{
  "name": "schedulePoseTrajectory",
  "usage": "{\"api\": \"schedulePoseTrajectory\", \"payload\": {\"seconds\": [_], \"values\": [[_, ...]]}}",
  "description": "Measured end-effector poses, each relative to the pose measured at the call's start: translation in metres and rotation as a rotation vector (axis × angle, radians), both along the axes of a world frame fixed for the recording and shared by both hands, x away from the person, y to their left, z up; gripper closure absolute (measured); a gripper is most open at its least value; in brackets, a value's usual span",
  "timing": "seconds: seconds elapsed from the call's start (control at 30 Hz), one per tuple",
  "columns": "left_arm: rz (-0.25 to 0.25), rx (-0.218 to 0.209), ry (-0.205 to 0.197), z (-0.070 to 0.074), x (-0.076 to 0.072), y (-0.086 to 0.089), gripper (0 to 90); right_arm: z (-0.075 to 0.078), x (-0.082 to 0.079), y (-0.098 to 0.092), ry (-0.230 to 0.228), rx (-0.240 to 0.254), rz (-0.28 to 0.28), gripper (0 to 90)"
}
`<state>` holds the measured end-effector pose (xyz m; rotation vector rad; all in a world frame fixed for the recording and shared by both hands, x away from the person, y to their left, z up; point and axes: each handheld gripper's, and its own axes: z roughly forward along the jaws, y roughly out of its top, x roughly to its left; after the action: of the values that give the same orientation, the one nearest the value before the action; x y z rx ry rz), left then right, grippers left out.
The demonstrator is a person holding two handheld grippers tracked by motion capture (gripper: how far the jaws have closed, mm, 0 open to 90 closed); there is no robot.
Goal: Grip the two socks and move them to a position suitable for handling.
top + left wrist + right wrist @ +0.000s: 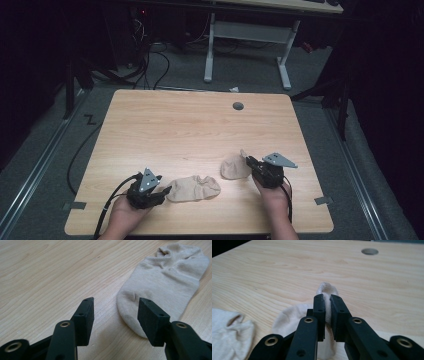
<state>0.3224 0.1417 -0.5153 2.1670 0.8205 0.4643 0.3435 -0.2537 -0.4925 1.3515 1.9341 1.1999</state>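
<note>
The right gripper (326,302) is clamped on a fold of one beige sock (234,168), which is held at the table's (190,125) right front area. The left gripper (115,311) is held open (nothing gripped) at the toe of the second sock (165,282), which is laid flat near the front edge.

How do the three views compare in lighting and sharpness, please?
High view: soft and dim, with the surroundings nearly black beyond the lit table. Left gripper view: bright and even, the sock sharp enough to show its knit. Right gripper view: the right gripper is crisp, the near sock blurred.
</note>
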Motion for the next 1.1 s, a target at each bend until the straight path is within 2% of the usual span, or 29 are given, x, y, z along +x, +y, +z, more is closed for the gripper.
{"api": "schedulePoseTrajectory", "payload": {"seconds": [0.07, 0.27, 0.4, 0.43, 0.6, 0.7, 0.73, 0.77, 0.83, 0.93, 1.1], "values": [[-0.004, 0.009, 0.001, 0.0, -0.001, -0.001, 47.6, -0.002, 0.001, -0.003, 0.009, 0.005, -0.01, 83.3], [-0.025, 0.004, 0.018, -0.002, -0.001, -0.005, 47.9, -0.013, 0.006, -0.017, 0.072, -0.05, -0.072, 81.8], [-0.083, 0.016, 0.01, 0.001, -0.011, -0.013, 50.4, -0.016, 0.005, -0.023, 0.096, -0.068, -0.083, 79.8], [-0.091, 0.019, 0.007, 0.001, -0.013, -0.016, 50.8, -0.018, 0.004, -0.025, 0.101, -0.085, -0.084, 79.9], [-0.097, 0.035, 0.016, -0.005, -0.014, -0.026, 49.8, -0.023, 0.0, -0.034, 0.14, -0.102, -0.095, 76.2], [-0.085, 0.069, 0.016, -0.01, -0.012, -0.032, 50.1, -0.024, -0.001, -0.038, 0.143, -0.101, -0.094, 74.6], [-0.086, 0.069, 0.015, -0.011, -0.012, -0.033, 51.1, -0.024, -0.001, -0.04, 0.14, -0.101, -0.101, 73.7], [-0.087, 0.058, 0.023, -0.011, -0.012, -0.033, 53.5, -0.023, -0.001, -0.041, 0.132, -0.096, -0.111, 73.7], [-0.093, 0.026, 0.066, -0.012, -0.009, -0.034, 56.8, -0.02, -0.001, -0.044, 0.117, -0.085, -0.132, 73.6], [-0.122, 0.025, 0.065, -0.012, -0.01, -0.036, 60.5, -0.019, -0.001, -0.047, 0.117, -0.079, -0.14, 72.8], [-0.184, 0.014, 0.077, -0.012, -0.017, -0.039, 60.5, -0.02, 0.002, -0.051, 0.117, -0.076, -0.145, 72.3]]}}
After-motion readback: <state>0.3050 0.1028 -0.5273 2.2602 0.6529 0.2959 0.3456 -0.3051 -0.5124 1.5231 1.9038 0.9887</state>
